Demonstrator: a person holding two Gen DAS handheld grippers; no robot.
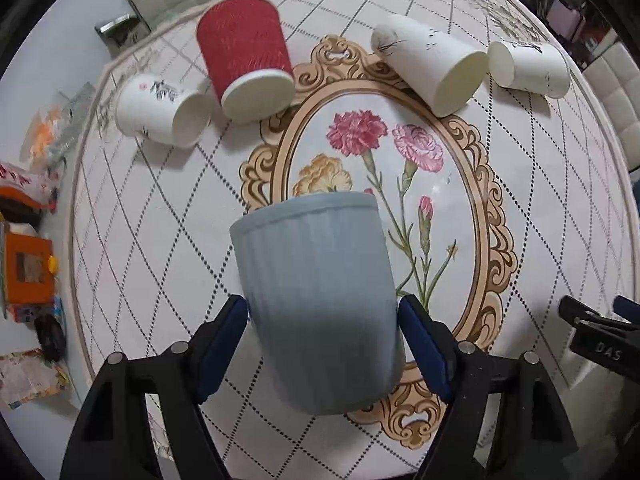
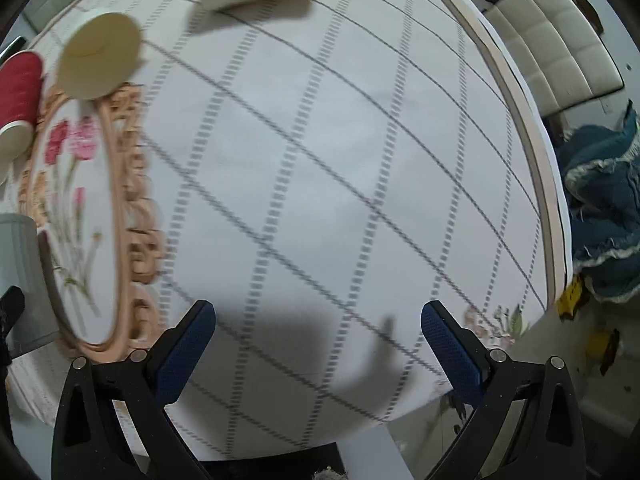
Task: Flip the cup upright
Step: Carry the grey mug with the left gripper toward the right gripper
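My left gripper (image 1: 322,316) is shut on a grey-blue ribbed cup (image 1: 316,300), held between both blue pads above the table, its closed base pointing away from me. The same cup shows at the left edge of the right wrist view (image 2: 20,276). A red ribbed cup (image 1: 246,60) lies on its side at the back, with white paper cups lying on their sides to its left (image 1: 160,110) and right (image 1: 432,64), (image 1: 528,66). My right gripper (image 2: 318,344) is open and empty over bare tablecloth.
The round table (image 1: 580,240) has a floral cloth with an oval carnation medallion. Snack packets and an orange box (image 1: 28,272) lie on the floor to the left. Cream chairs (image 2: 552,60) and a blue cloth (image 2: 600,220) stand beyond the right rim.
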